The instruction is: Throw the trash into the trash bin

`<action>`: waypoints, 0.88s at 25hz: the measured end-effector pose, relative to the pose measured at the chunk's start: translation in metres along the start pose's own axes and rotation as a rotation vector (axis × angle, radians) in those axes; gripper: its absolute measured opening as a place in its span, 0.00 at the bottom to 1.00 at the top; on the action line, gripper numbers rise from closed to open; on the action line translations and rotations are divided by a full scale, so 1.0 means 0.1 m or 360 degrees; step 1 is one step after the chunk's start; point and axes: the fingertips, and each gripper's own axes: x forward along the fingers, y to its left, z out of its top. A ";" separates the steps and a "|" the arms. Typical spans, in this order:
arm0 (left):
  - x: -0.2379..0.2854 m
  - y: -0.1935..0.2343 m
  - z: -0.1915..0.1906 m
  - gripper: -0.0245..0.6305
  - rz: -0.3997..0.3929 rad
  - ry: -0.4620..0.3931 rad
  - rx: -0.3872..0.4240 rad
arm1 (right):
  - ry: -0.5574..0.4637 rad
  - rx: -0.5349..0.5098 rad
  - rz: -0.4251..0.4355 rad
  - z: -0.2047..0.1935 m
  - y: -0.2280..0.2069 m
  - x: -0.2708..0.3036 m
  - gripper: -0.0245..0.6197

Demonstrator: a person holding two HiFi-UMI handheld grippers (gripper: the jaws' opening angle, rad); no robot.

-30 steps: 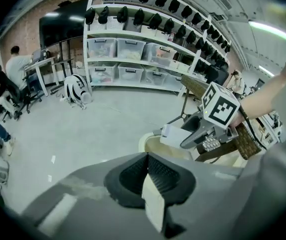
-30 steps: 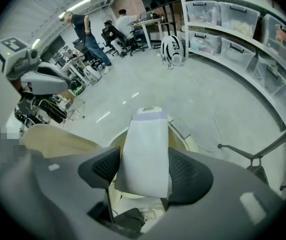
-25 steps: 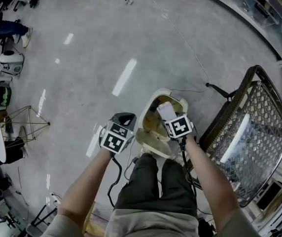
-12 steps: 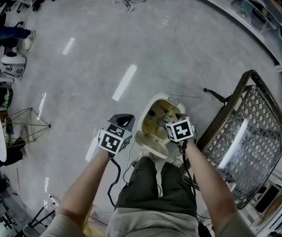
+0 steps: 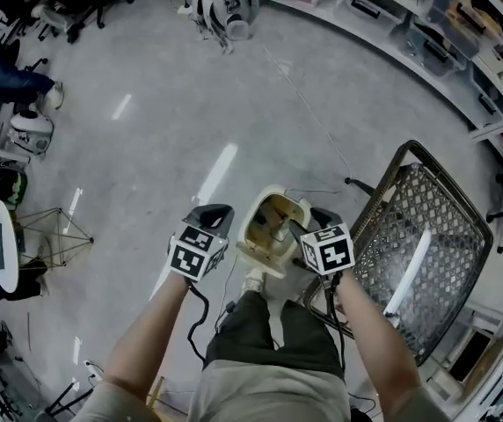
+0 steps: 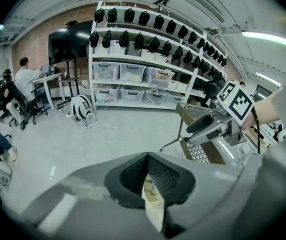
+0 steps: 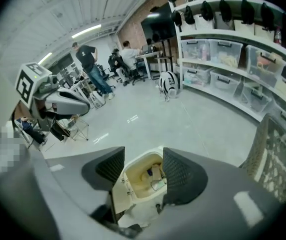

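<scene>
Risen since before, right fingers (image 7: pixel 177 172), spread, empty, just narrowing, over trash bin (image 7: pixel 135 193); left fingers (image 6: pixel 135 174) pressed together; piled trash (image 7: pixel 156 174) may jam lid (image 7: pixel 117 199).

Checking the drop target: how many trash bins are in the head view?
1. The cream trash bin, lid open, stands on the floor just ahead of the person's legs, left of the wire-mesh frame. Others could be hidden outside the picture.

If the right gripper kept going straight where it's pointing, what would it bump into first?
Probably the open trash bin below, seen straight ahead between the right gripper's jaws, which have just been closing on nothing.
</scene>
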 end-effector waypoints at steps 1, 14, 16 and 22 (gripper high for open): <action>-0.09 -0.04 0.10 0.04 0.0004 -0.0026 0.0027 | -0.0045 -0.0004 0.0000 0.10 0.02 -0.16 0.42; -1.49 -0.92 1.78 0.04 -0.0032 -0.0466 0.0280 | -0.0774 -0.0049 -0.0158 1.21 0.26 -2.79 0.41; -1.69 -1.12 2.06 0.04 -0.0059 -0.0553 0.0355 | -0.0895 -0.0061 -0.0198 1.33 0.28 -3.22 0.41; -2.31 -1.58 2.71 0.04 -0.0048 -0.0791 0.0545 | -0.1197 -0.0122 -0.0275 1.53 0.49 -4.32 0.41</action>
